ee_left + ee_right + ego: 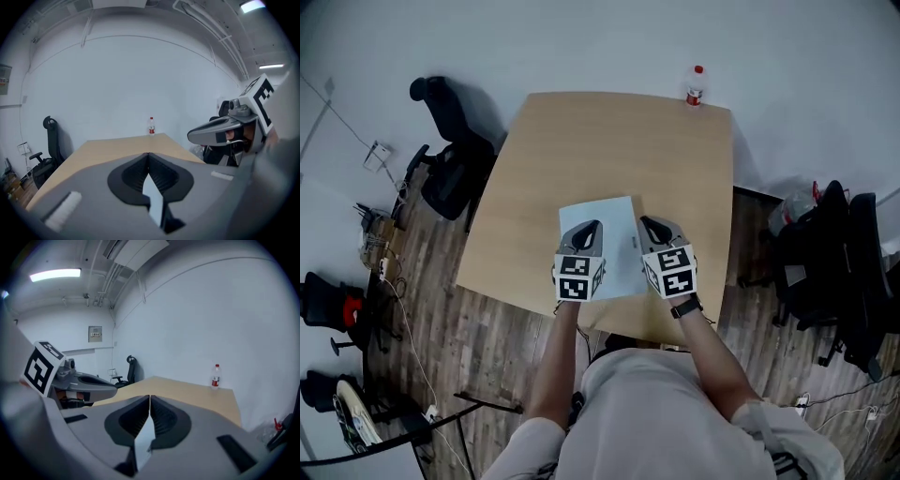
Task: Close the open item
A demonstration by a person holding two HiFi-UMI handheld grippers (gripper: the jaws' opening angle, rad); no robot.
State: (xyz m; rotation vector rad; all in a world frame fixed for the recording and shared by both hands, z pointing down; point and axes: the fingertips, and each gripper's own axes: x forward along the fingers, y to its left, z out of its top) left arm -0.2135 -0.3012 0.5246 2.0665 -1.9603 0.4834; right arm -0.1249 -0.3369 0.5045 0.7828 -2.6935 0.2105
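A flat pale rectangular item [611,212] lies closed on the wooden table [609,141], close to its near edge. My left gripper [592,228] hovers over the item's left part and my right gripper [648,223] over its right part, side by side and pointing across the table. In the left gripper view, my left gripper [148,154] has its jaws meeting at the tips, shut, with nothing held. My right gripper [150,397] looks the same in its own view. Each gripper also shows in the other's view: the right gripper [191,137] and the left gripper [114,389].
A clear bottle with a red cap [696,86] [151,125] [215,375] stands at the table's far edge. A black office chair [450,159] stands left of the table, and black chairs [844,262] with a bag stand to the right. Cables lie on the floor at left.
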